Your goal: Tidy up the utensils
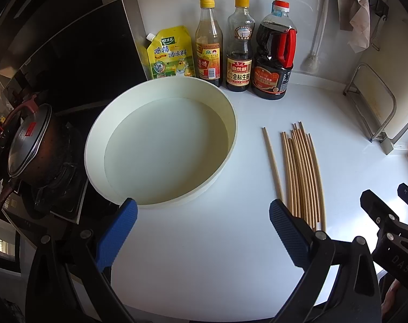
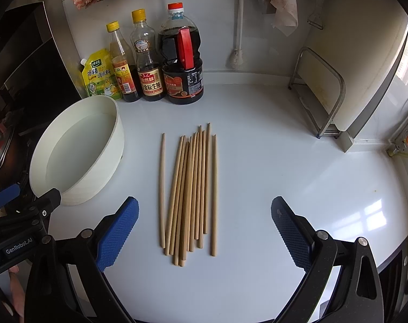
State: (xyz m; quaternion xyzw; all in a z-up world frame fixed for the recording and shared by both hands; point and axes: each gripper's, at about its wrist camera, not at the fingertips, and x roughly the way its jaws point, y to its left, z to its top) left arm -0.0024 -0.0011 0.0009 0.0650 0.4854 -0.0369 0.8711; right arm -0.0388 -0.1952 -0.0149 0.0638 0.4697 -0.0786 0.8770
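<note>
Left tool (image 1: 202,210): wide, empty — over the worktop (image 1: 204,255)
Right tool (image 2: 204,207): wide, empty
Chopsticks (image 2: 189,193): loose bundle beside the tub (image 2: 107,167)

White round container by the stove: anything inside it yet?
Nothing: the white container shows only its bare pale floor. The chopsticks all lie on the counter beside it. Its near rim hides a thin strip of floor.

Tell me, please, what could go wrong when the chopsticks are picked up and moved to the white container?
1. The chopsticks lie loose and flat on the smooth counter; the open right gripper may catch only some and scatter the rest.
2. The round white container sits partly over the stove edge, so a push might tip it.
3. The sauce bottles stand close behind the container; long sticks may knock them.
</note>
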